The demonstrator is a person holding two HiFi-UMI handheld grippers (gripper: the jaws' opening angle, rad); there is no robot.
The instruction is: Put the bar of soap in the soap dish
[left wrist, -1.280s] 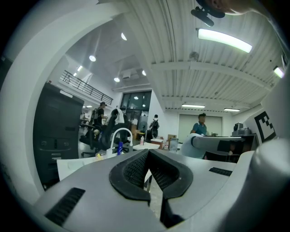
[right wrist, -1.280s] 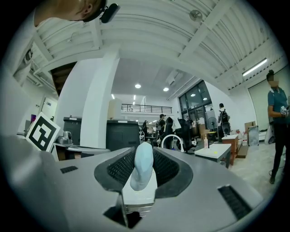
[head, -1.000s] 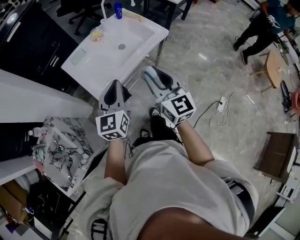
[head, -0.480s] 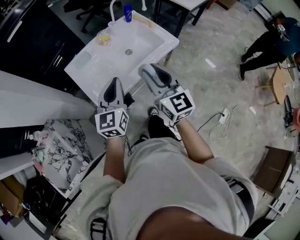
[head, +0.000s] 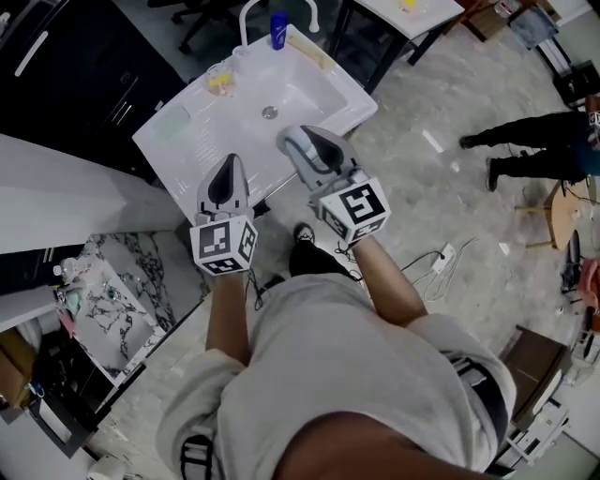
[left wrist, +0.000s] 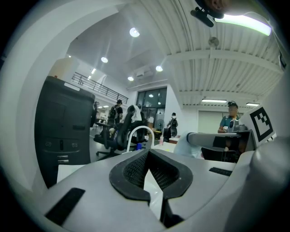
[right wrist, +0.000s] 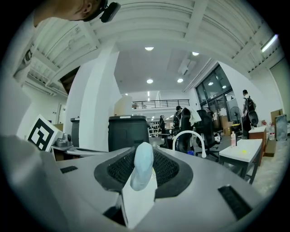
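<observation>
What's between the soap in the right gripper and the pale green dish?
Nothing but bare white sink top separates soap and dish, in the head view.

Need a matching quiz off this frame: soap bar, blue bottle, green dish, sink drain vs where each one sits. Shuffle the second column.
1. pale blue bar of soap
2. small blue bottle
3. pale green rectangular dish
4. round metal drain

A. middle of the white sink basin
B. between the right gripper jaws
C. back rim, next to the arched white faucet
D. flat ledge left of the basin in the head view

Pairs: 1-B, 2-C, 3-D, 4-A
</observation>
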